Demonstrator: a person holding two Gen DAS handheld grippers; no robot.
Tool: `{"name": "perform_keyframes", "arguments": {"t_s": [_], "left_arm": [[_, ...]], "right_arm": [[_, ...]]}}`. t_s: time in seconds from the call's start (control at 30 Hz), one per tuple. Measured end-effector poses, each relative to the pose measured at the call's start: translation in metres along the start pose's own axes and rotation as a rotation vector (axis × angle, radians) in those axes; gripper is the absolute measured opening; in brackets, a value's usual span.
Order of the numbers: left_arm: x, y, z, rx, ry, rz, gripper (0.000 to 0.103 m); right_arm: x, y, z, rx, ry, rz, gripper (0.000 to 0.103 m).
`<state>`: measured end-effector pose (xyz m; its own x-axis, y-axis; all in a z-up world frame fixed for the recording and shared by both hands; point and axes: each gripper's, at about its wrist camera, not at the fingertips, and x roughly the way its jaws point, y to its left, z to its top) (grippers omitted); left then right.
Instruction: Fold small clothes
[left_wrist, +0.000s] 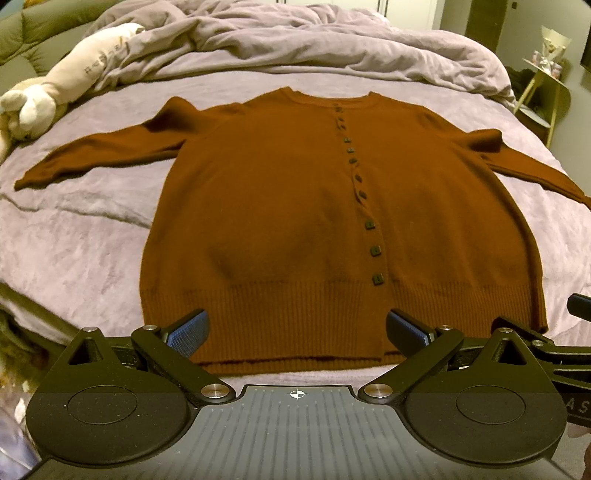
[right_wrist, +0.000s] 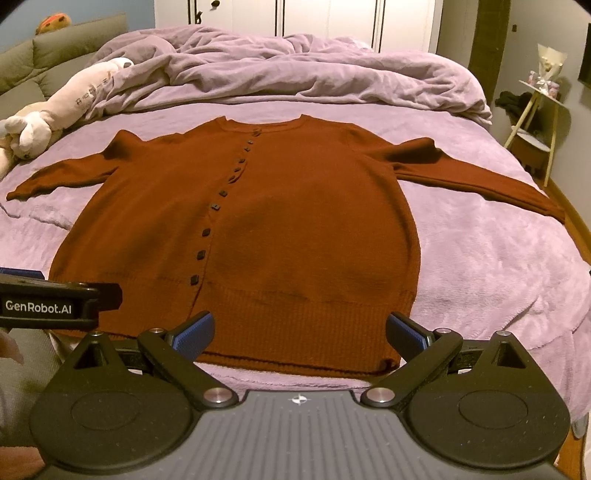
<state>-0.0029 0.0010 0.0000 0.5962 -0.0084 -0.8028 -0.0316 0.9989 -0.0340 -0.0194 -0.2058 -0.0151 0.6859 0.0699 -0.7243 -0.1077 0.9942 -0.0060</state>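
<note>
A rust-brown buttoned cardigan (left_wrist: 280, 206) lies flat and face up on the lilac bed cover (left_wrist: 74, 236), both sleeves spread out sideways, dark square buttons running down its front. My left gripper (left_wrist: 297, 332) hovers open just above the ribbed hem, nothing between its blue pads. In the right wrist view the same cardigan (right_wrist: 295, 229) fills the middle, and my right gripper (right_wrist: 300, 334) is open over the hem's right half, holding nothing. The left gripper's black body shows at the left edge of that view.
A crumpled lilac duvet (right_wrist: 295, 70) is heaped at the far end of the bed. A cream plush toy (left_wrist: 74, 70) lies at the far left beside a grey-green headboard. A small side table (right_wrist: 535, 122) stands right of the bed. White cupboard doors (right_wrist: 295, 18) stand behind.
</note>
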Motion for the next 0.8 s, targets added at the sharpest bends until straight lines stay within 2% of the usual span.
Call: {"name": "perform_keyframes", "arguments": {"t_s": [0.8], "left_arm": [[0.0000, 0.0000, -0.0003, 0.000, 0.000, -0.001, 0.103]], "right_arm": [[-0.0016, 0.0007, -0.0008, -0.005, -0.013, 0.006, 0.099]]}}
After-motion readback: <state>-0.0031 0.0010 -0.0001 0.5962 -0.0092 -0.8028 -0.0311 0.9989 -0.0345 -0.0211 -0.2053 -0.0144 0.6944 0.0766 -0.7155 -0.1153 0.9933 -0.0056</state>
